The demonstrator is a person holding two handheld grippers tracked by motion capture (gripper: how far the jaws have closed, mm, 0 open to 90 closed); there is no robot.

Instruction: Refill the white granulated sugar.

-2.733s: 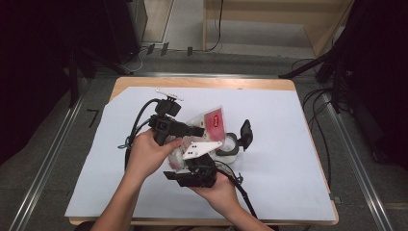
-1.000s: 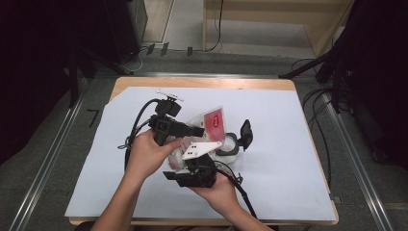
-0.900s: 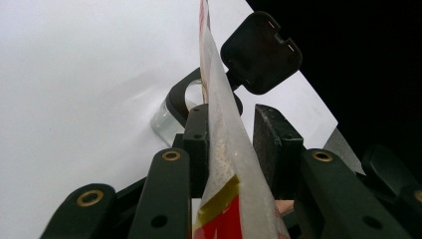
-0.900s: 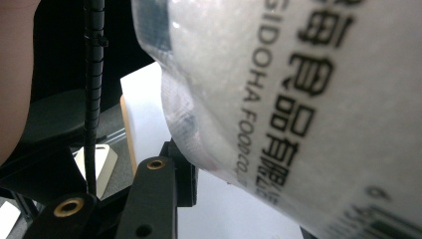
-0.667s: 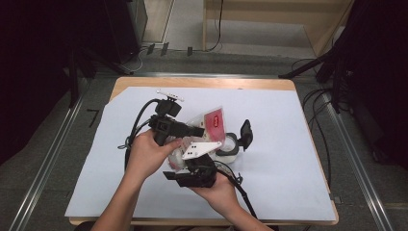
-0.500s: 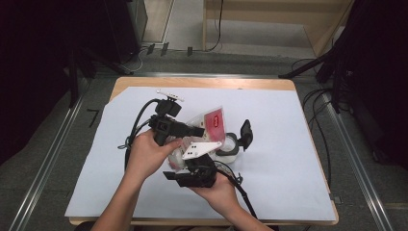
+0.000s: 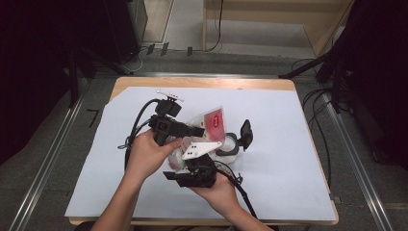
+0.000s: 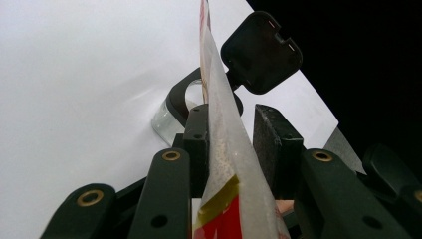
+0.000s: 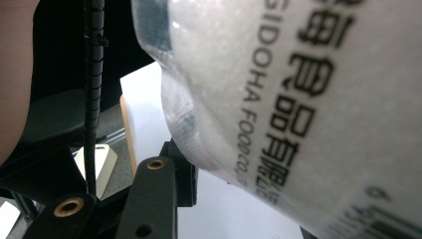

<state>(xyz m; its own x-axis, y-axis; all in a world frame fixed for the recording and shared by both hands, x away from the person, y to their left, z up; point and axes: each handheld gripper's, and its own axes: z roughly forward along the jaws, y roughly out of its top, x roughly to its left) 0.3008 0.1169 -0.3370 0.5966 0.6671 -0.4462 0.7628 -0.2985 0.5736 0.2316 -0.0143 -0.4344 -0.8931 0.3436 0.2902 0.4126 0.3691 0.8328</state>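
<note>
Nothing has shifted since the earlier frames: both hands stay put over the white sheet (image 7: 288, 144) covering the table (image 7: 202, 83). Above it, the clear pouch (image 7: 211, 122) of white grains stands on edge between both grippers. It runs up between the left gripper (image 8: 230, 130)'s jaws, which clamp its lower part. For the right gripper (image 7: 195, 168), beneath the pouch, I cannot tell whether it grips. A small jar (image 7: 230, 147) with its black lid flipped open sits just beyond.

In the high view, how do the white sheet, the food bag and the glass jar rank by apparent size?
1. White sheet, covering most of the table.
2. Food bag, partly hidden by hands and tools.
3. Glass jar, slightly smaller; with the bag half hidden, ranks two and three are unsure.
</note>
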